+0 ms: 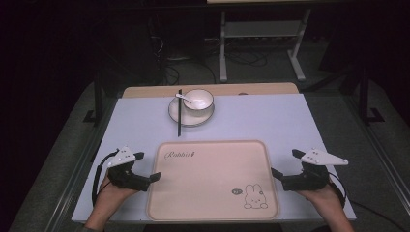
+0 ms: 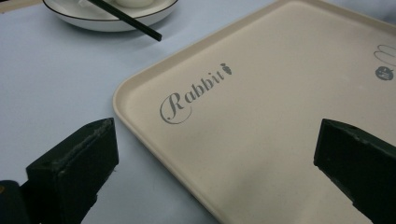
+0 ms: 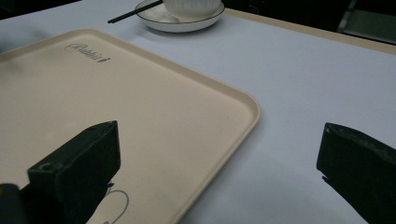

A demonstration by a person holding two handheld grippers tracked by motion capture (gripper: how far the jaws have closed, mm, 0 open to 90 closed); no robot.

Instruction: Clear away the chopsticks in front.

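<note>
A beige tray (image 1: 212,198) with a "Rabbit" print and a rabbit drawing lies at the table's near middle; it also appears as the tray (image 2: 261,135) and the tray (image 3: 93,107) in the gripper views. Behind it a white bowl (image 1: 198,99) holding a white spoon (image 1: 183,97) stands on a plate (image 1: 186,118), and black chopsticks (image 1: 179,113) lie across the plate's left side. My left gripper (image 1: 149,166) rests open at the tray's left edge, and its jaws straddle the tray's corner with nothing between them. My right gripper (image 1: 285,163) stands open at the tray's right edge, empty.
The pale blue table top (image 1: 270,121) has a wooden strip along its far edge. Beyond it are a dark floor, cables and a white metal frame (image 1: 261,43).
</note>
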